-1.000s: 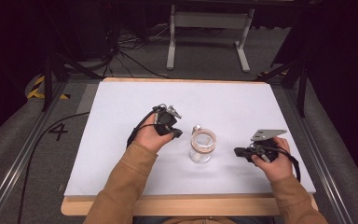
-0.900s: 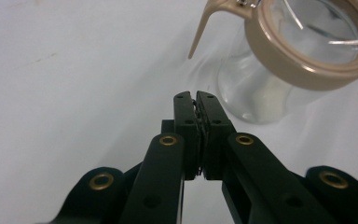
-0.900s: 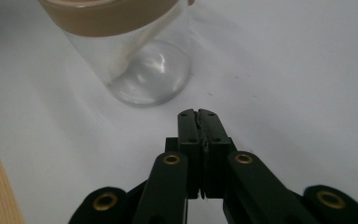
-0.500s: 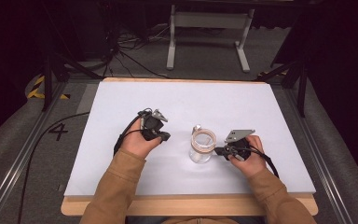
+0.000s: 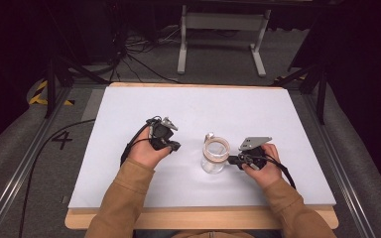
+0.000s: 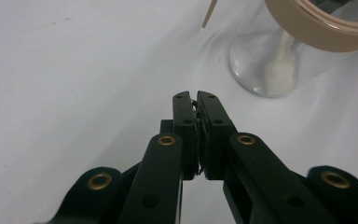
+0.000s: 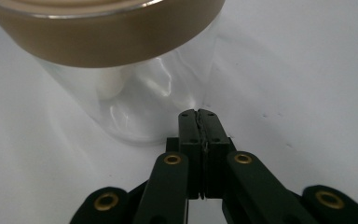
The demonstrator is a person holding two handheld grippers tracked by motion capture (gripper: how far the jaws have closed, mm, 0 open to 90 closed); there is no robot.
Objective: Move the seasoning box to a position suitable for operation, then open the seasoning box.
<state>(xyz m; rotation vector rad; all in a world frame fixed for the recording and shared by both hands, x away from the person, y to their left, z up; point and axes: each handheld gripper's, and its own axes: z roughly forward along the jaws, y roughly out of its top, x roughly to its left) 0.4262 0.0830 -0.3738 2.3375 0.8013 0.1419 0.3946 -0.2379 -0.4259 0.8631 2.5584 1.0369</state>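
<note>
Between my two hands, near the front of the table, stands a clear glass jar (image 5: 214, 156) with a tan band around its rim. My left tongs (image 6: 196, 100) have their jaws pressed together on nothing, tips pointing across the bare white top toward the jar, which sits a little apart from them; from that gripper view I see its round glass base and something pale and white inside, too blurred to name. My right tongs (image 7: 199, 114) are also closed tight and empty, their tips just beside the jar's lower wall; whether they touch the glass I cannot tell. From above, my left hand (image 5: 146, 148) rests on the table to the jar's left, my right hand (image 5: 264, 166) close on its right, a grey plate riding on that gripper. A small metal piece sticks up at the jar's far rim. Both sleeves are brown. The table (image 5: 129, 106) is a white sheet with a wooden edge at my side. Around it lies grey carpet, black cables, a white metal stand (image 5: 222, 29) beyond the far edge, and yellow-black tape (image 5: 42, 91) on the floor to the left.
</note>
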